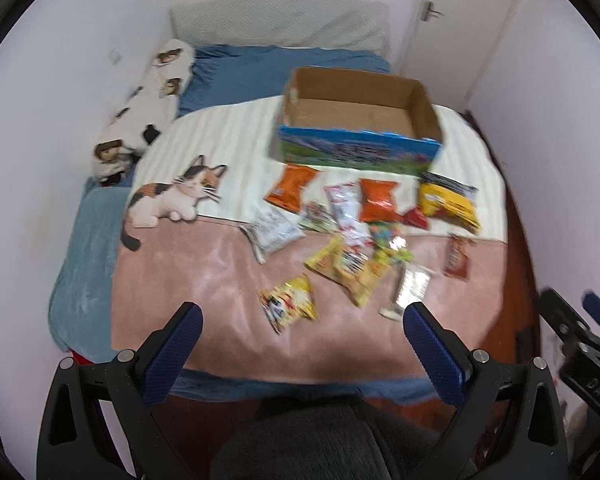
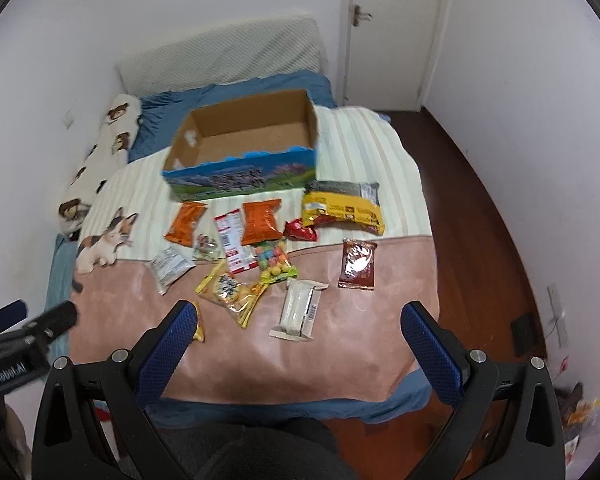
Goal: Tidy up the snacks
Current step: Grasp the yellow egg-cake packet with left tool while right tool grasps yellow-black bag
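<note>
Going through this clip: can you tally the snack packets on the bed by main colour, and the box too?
Orange packets: 2
Yellow packets: 4 (the pile overlaps, so this is approximate)
Red packets: 2
White or silver packets: 2
Brown packets: 1
Multicolour packets: 2
Cardboard box: 1
Total: 14

Bare pink blanket (image 2: 360,332) is lying open across the lower frame; snack packets (image 2: 260,248) are crowding the centre, blocking the cardboard box's (image 2: 240,178) near wall.
</note>
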Action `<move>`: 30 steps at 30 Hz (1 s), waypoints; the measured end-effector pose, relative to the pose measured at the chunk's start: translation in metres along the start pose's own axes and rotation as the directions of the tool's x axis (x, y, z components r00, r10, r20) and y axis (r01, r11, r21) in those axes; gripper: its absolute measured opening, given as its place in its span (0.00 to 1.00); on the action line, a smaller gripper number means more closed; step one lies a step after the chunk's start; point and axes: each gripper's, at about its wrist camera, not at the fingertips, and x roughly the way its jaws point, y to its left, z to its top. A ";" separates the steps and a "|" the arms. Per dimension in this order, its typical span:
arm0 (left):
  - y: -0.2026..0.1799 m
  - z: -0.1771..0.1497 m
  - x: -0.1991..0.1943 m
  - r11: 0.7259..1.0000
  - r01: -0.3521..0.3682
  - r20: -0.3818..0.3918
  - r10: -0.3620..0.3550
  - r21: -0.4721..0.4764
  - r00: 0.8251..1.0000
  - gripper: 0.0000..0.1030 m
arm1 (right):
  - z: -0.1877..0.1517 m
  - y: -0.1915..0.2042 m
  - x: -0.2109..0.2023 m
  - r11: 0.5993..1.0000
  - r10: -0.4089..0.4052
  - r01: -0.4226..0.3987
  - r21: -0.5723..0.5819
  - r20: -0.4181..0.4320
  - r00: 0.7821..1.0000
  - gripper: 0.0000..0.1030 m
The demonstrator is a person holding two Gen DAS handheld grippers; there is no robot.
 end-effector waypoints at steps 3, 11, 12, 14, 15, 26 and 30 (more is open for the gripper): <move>0.009 0.009 0.036 0.999 -0.018 -0.043 0.016 -0.052 0.999 1.00 | 0.002 -0.009 0.045 0.999 0.014 -0.011 0.050 -0.075 0.997 1.00; 0.008 0.010 0.139 0.992 0.013 -0.256 -0.044 -0.124 0.966 1.00 | 0.001 -0.054 0.164 0.982 0.026 0.018 0.186 -0.232 0.972 1.00; 0.005 0.010 0.148 0.991 0.016 -0.274 -0.051 -0.131 0.960 1.00 | 0.004 -0.061 0.178 0.982 0.035 0.011 0.187 -0.242 0.970 1.00; -0.002 0.009 0.169 0.989 0.023 -0.307 -0.069 -0.148 0.949 1.00 | 0.015 -0.067 0.197 0.989 0.028 0.010 0.150 -0.253 0.967 1.00; -0.006 0.009 0.177 0.988 0.024 -0.321 -0.074 -0.156 0.944 1.00 | 0.024 -0.067 0.208 0.995 0.025 0.000 0.098 -0.256 0.966 1.00; -0.056 0.017 0.254 0.941 0.036 -0.378 -0.170 -0.335 0.910 1.00 | 0.108 -0.020 0.294 0.788 -0.140 -0.043 -0.614 -0.246 0.959 1.00; -0.073 0.015 0.279 0.924 0.022 -0.400 -0.187 -0.383 0.897 1.00 | 0.119 -0.008 0.332 0.616 -0.172 -0.121 -0.779 -0.282 0.944 1.00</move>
